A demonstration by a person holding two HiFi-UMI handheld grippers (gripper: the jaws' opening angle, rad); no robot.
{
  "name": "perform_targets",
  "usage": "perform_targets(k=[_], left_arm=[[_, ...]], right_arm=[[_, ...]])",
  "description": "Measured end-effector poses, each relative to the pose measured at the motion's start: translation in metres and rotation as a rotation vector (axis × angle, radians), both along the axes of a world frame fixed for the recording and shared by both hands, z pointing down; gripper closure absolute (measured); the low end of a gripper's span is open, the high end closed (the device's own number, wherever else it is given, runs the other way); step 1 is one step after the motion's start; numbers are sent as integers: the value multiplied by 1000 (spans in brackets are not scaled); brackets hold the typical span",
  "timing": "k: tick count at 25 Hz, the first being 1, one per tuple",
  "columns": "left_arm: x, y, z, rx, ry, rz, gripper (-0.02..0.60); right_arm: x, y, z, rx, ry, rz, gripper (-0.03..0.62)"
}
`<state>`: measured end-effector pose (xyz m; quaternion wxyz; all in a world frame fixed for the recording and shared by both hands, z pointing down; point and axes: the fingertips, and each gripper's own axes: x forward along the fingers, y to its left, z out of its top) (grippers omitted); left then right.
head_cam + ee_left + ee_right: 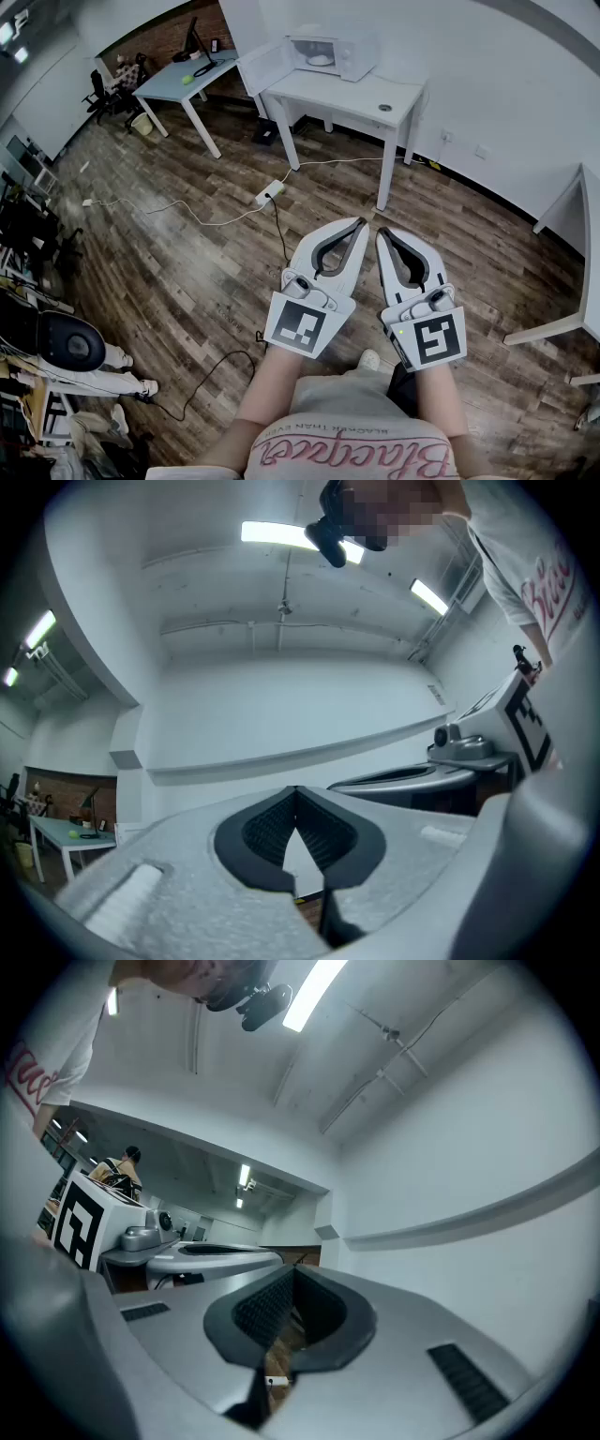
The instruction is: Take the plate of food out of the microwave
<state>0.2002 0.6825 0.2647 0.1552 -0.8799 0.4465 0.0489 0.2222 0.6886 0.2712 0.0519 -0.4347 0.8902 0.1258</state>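
Closed and empty, the left tool [359,223] and right tool [382,234] sit low centre. The approach is likely next: the open microwave [337,54], top centre, holds the plate [321,60].

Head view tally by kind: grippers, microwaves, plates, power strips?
Grippers: 2 (left gripper, right gripper, both shut, empty)
Microwave: 1, door open
Plate: 1, inside the microwave
Power strip: 1, on the floor
Total: 5
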Motion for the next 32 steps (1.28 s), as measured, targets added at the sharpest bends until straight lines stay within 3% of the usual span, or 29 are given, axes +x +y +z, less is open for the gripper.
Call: perform_targets(k=[10, 16, 25, 28, 32], left_arm=[[-22, 8, -5, 38, 38, -12, 577], [-3, -16, -6, 47, 26, -21, 577], [27, -49, 4, 28, 32, -46, 577], [36, -62, 8, 25, -2, -49, 577], [28, -79, 11, 5, 10, -85, 577]], right_arm=[[-22, 11, -2, 22, 6, -12, 582], [-6, -15, -6, 18, -47, -28, 582], [23, -49, 10, 40, 75, -22, 582], [25, -62, 12, 41, 74, -33, 582], [22, -76, 13, 17, 31, -64, 582]])
